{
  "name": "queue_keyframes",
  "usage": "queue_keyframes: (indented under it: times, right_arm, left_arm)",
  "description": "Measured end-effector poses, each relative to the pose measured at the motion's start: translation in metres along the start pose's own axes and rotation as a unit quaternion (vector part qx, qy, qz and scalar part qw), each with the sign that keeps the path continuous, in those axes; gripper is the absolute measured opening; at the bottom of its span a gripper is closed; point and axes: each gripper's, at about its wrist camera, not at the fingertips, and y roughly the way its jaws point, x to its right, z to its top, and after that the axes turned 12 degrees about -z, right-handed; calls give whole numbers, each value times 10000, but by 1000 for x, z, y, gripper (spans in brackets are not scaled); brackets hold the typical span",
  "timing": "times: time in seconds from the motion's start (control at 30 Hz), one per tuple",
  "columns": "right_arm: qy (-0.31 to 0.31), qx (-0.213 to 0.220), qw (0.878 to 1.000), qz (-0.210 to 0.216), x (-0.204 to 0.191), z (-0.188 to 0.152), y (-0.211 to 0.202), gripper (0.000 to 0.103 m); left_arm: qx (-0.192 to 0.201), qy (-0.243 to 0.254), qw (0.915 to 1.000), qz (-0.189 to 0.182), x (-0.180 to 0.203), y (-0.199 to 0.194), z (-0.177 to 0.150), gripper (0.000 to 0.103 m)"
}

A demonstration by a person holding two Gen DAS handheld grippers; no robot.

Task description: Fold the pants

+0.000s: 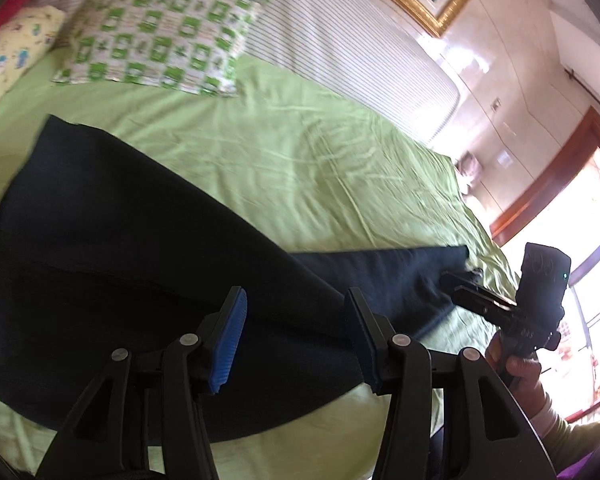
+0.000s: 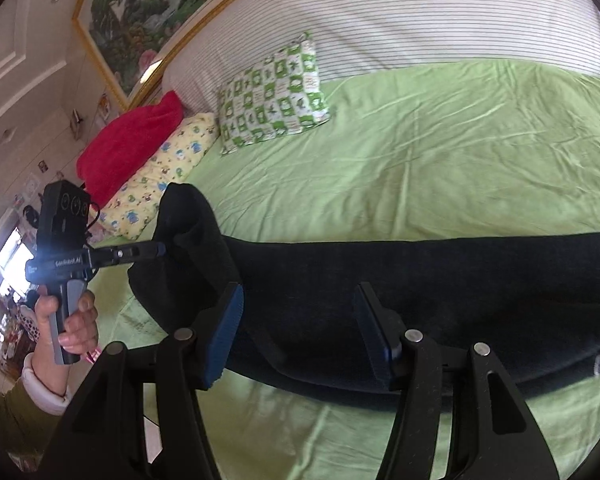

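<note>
Green bedsheet (image 1: 300,168) carried the dark pants (image 1: 120,264), spread directly ahead of both grippers. Left gripper (image 1: 296,336) and right gripper (image 2: 300,336) hovered above them, jaws apart.

The only words that can be read are on the left tool (image 2: 162,249), seen from the right wrist camera. White letters on the side of its black body say "GenRobot.AI". The marks on the right tool (image 1: 458,280) are too blurry to read.
</note>
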Motion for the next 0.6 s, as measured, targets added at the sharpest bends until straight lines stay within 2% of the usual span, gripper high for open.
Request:
queue_keyframes:
  times: [0.27,0.43,0.6]
  right_arm:
    - [-249,-246,9989,314,-33,10,31,59]
    - [-421,-405,9974,432,-48,17,51,59]
    - [-442,-623,9953,604,-59,22,75,59]
  left_arm:
    - [82,119,9984,541,-29,-31,20,60]
    - [187,55,9962,851,-63,-56,44,66]
    - [240,11,9952,945,-94,-70,69,74]
